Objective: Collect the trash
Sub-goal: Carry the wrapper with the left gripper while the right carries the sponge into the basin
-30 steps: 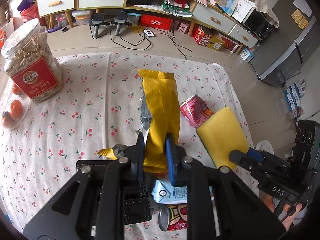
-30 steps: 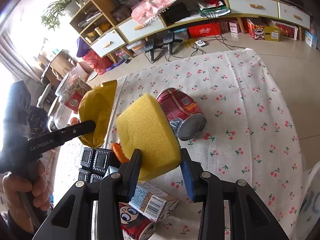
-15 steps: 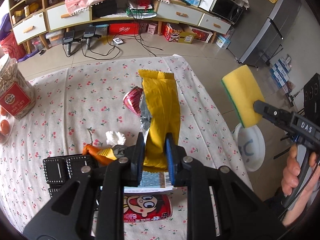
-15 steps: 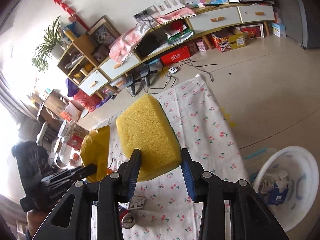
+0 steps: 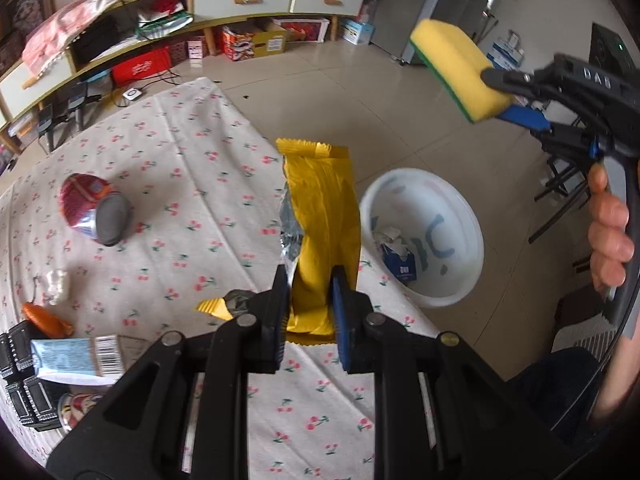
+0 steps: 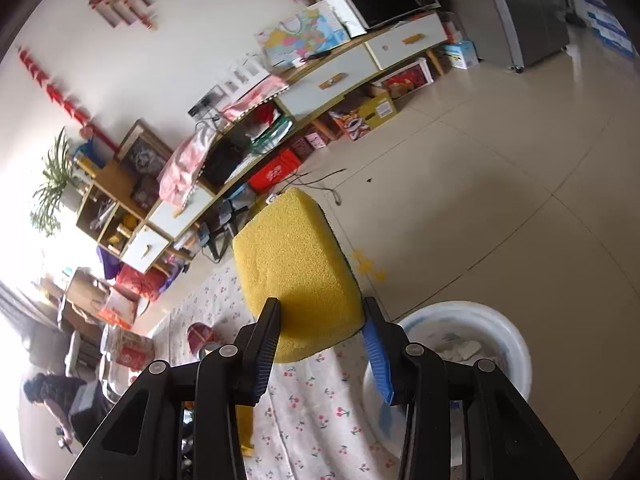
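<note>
Left wrist view shows the left gripper with its jaws pinching a yellow wrapper, whose long axis points to 12 o'clock, above the edge of the tabletop with a cherry-print cloth. At 2 o'clock the right gripper has its jaws clamped on a yellow sponge, long axis toward 10 o'clock, over a tiled floor. A white bin stands beside the tabletop at 3 o'clock, and a crushed red can lies at 9 o'clock.

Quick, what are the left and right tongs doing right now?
Left tongs: closed on the yellow snack wrapper.
Right tongs: closed on the yellow sponge.
</note>
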### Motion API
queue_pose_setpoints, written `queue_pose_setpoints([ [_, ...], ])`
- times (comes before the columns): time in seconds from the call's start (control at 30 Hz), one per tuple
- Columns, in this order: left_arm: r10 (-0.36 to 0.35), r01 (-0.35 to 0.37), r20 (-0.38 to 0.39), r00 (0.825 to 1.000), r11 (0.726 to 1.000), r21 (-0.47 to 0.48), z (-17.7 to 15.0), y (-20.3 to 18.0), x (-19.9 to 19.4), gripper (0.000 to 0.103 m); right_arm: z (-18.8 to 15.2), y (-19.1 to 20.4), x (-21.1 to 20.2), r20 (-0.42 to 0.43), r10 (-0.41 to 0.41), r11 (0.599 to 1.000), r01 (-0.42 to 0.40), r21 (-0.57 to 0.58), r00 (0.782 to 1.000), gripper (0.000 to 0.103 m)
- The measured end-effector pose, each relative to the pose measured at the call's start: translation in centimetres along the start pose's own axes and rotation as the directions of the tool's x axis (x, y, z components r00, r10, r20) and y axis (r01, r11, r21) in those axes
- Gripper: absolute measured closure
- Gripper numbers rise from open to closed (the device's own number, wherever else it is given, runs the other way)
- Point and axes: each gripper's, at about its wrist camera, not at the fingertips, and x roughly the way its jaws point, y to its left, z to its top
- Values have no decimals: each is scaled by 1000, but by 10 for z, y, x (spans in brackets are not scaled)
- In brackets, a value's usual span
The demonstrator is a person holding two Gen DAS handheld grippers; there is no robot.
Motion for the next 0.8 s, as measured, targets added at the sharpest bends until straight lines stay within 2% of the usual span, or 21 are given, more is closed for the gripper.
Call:
queue_pose_setpoints([
  [0.1, -42, 43, -22, 999, 998, 47, 3, -36, 19, 81, 8, -36, -17, 27, -21, 997, 19, 71, 999, 62],
  [0.2, -93, 95, -45, 995, 994, 45, 8, -67, 39, 81, 12, -60, -28, 36, -20, 993, 15, 121, 999, 62],
  [0.3, -135, 138, -102, 986, 990, 28, 12, -90, 66, 81, 10, -69, -34, 35, -22, 990, 17, 138, 999, 62],
  [0.4, -136, 142, -163, 977, 990, 26, 16, -108, 91, 81, 7, -72, -38, 36, -9, 989, 3, 150, 999, 62],
  [0.57, -130, 124, -182, 975, 991, -45, 21, -112, 114, 79, 5, -66, -35, 29, 8, 988, -12, 156, 1000, 61],
  [0.67, -142, 123, -153, 978, 984, -128, 22, -103, 124, 68, 7, -66, -34, 28, 15, 987, -20, 159, 999, 61],
  [0.73, -164, 137, -139, 977, 972, -189, 20, -93, 127, 65, 7, -66, -33, 25, 17, 987, -21, 157, 1000, 61],
  [0.8, -168, 140, -125, 978, 969, -202, 15, -86, 121, 62, 5, -65, -30, 13, 13, 988, -15, 151, 1000, 61],
])
